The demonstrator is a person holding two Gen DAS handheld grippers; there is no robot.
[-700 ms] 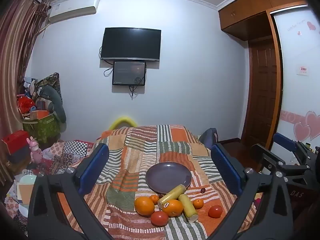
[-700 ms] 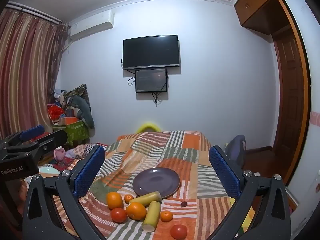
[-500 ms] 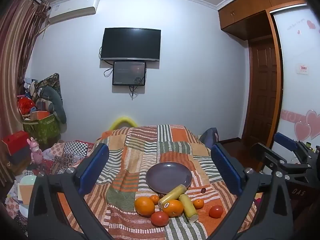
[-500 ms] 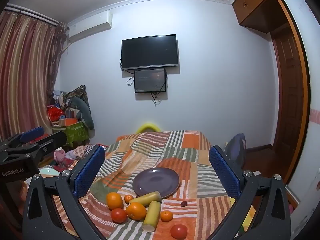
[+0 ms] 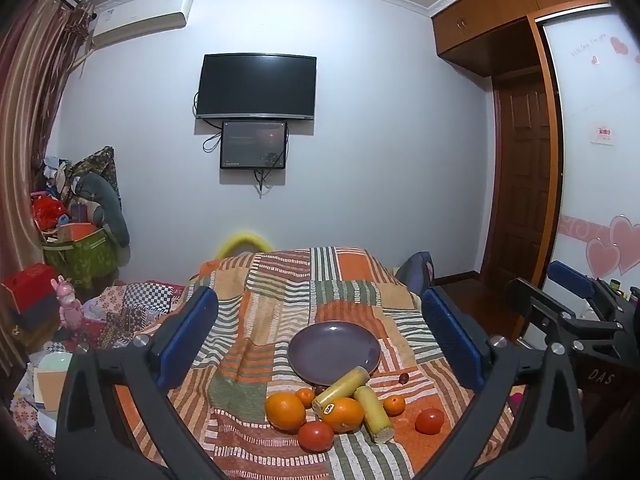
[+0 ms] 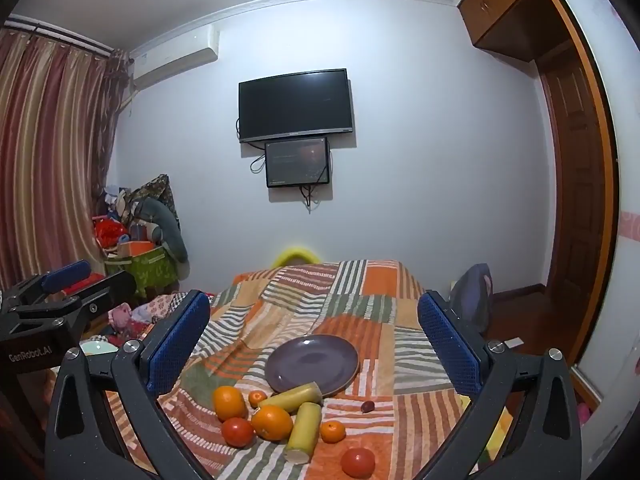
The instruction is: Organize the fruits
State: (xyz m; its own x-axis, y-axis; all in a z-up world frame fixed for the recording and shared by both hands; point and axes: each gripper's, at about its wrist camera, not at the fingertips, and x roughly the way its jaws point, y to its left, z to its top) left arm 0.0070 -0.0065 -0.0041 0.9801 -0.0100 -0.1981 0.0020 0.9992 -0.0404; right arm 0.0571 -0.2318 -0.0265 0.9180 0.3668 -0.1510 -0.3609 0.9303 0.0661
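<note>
Both grippers raised above the bed, jaws spread wide and holding nothing.

Left gripper [image 5: 320, 344] and right gripper [image 6: 314, 344] held level side by side, aimed over the purple plate [image 5: 334, 352] on the striped bedspread [image 5: 280, 292]. Just in front of the plate: oranges [image 5: 285, 411], tomatoes [image 5: 315, 436], yellow cylinders [image 5: 373, 408], one touching the plate's rim.

Your wrist cameras sat side by side, well back, facing 12 o'clock; both shared plate [image 5: 334, 351] [image 6: 312, 364] and TV [image 5: 257, 87] [image 6: 295, 105].
</note>
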